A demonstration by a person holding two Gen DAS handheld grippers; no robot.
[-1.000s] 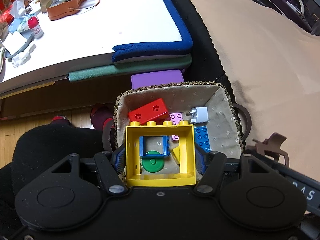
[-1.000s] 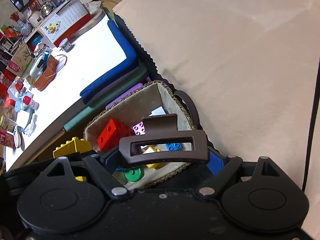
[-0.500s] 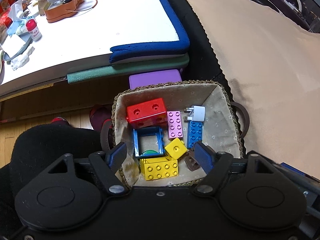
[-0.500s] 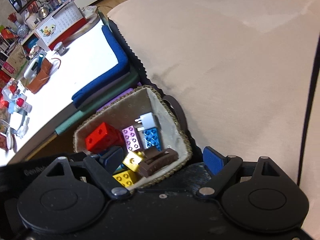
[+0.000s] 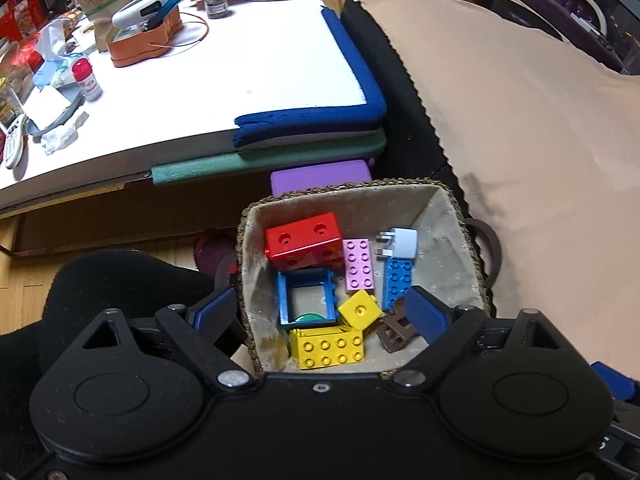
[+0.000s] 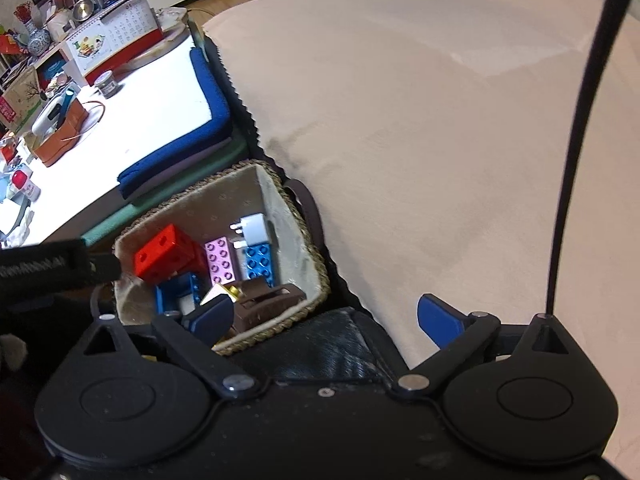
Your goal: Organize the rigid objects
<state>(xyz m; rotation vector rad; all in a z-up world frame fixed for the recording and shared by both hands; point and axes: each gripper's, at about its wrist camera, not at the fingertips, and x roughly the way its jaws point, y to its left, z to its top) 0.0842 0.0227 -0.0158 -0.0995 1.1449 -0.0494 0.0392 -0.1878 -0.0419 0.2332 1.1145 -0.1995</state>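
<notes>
A woven basket (image 5: pixel 460 216) with a cloth lining holds a red block (image 5: pixel 304 240), a pink brick (image 5: pixel 359 258), a blue brick (image 5: pixel 396 280), a blue frame (image 5: pixel 306 296), a small yellow cube (image 5: pixel 360 309), a yellow brick (image 5: pixel 328 347), a white plug (image 5: pixel 402 243) and a brown hair clip (image 5: pixel 396 332). My left gripper (image 5: pixel 322 312) is open and empty just above the basket's near side. My right gripper (image 6: pixel 332 316) is open and empty over the basket's (image 6: pixel 312 256) near right corner; the hair clip (image 6: pixel 268 300) lies just beyond its left finger.
A white low table (image 5: pixel 200 92) with blue, green and purple cushions at its edge stands behind the basket, cluttered with a brown case (image 5: pixel 140 40) and bottles. A beige blanket (image 6: pixel 440 120) spreads to the right. A black cushion (image 5: pixel 100 280) lies left.
My left gripper let go of the yellow frame brick and my right let go of the brown hair clip; both now lie in the basket. Both grippers opened and drew back.
</notes>
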